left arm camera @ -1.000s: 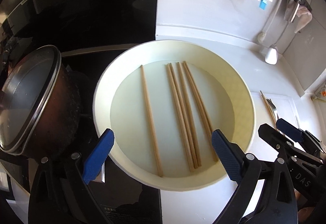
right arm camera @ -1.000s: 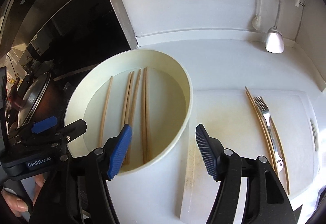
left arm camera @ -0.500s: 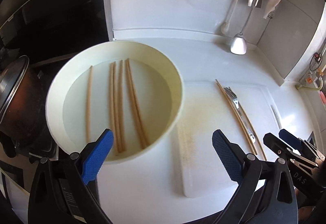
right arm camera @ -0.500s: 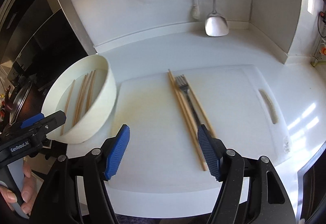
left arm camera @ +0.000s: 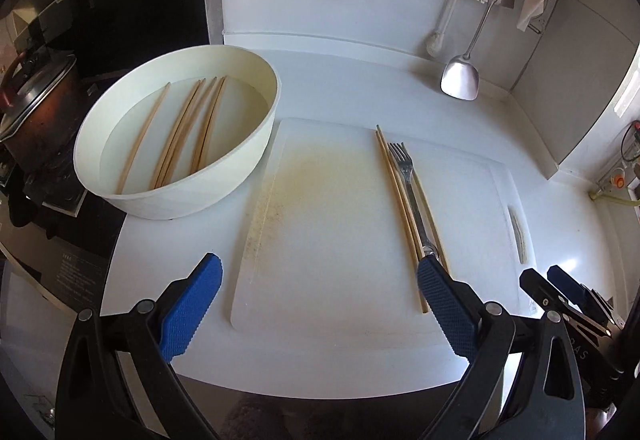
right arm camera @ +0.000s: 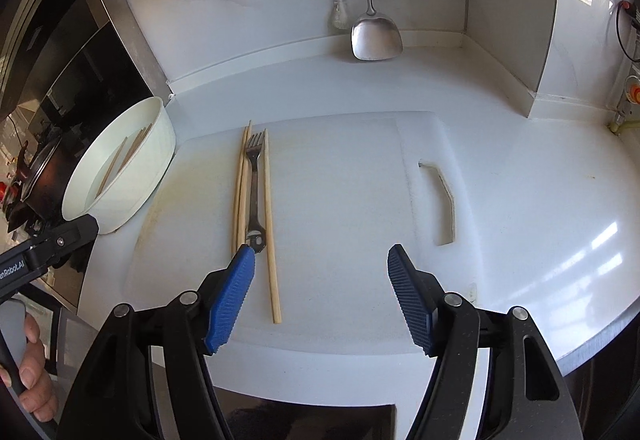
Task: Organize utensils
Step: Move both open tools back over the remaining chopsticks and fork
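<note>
Ahead of the left gripper (left arm camera: pixel 318 304), whose jaws stand wide with nothing between them, the near and middle stretch of the white cutting board (left arm camera: pixel 332 240) lies bare. Off to its left the cream bowl (left arm camera: pixel 240 167) with its tall wall blocks the way, touching or just beside the board's edge; beyond that stands a dark pot (left arm camera: pixel 44 107). Just ahead of its right finger lie the chopsticks (left arm camera: pixel 400 195) and fork (left arm camera: pixel 408 183).

The right gripper (right arm camera: pixel 320 296), also wide apart and empty, has clear board ahead and to its right, up to the handle slot (right arm camera: pixel 442 199). Beside its left finger lie the same utensils. Far ahead a metal spatula (right arm camera: pixel 376 35) hangs down to the counter.
</note>
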`<state>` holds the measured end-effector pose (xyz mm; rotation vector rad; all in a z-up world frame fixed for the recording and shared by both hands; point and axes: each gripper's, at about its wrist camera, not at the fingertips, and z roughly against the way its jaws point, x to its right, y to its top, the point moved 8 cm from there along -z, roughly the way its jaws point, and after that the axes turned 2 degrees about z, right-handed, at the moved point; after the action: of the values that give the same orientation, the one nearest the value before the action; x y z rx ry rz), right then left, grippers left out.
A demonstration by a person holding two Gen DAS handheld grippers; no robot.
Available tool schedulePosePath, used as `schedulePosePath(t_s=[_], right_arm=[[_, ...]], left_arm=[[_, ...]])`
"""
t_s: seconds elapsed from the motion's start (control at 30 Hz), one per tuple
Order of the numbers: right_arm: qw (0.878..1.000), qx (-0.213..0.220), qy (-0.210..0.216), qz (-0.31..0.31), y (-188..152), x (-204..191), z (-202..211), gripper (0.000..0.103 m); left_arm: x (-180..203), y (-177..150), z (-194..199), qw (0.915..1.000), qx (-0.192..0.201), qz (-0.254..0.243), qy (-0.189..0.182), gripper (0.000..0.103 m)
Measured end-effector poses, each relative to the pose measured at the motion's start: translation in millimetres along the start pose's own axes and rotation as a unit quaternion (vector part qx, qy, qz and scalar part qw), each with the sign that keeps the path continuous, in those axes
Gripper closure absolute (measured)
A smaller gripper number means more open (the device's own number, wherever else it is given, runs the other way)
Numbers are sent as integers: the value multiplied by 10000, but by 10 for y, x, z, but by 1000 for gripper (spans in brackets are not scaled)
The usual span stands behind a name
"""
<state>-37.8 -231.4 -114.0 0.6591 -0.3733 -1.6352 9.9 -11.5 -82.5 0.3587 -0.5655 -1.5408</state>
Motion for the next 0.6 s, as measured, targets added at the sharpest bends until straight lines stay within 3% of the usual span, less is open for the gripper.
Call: schedulePosePath(t_s=[0.27,0.6], right_arm=[[9997,227,61,-19,126,-37,-460,37],[9983,374,167,407,239,-220,-924,37]], left_arm=[[16,31,-281,9988,361,-157,283,6],[-2,43,-607,9977,643,8,201,6]])
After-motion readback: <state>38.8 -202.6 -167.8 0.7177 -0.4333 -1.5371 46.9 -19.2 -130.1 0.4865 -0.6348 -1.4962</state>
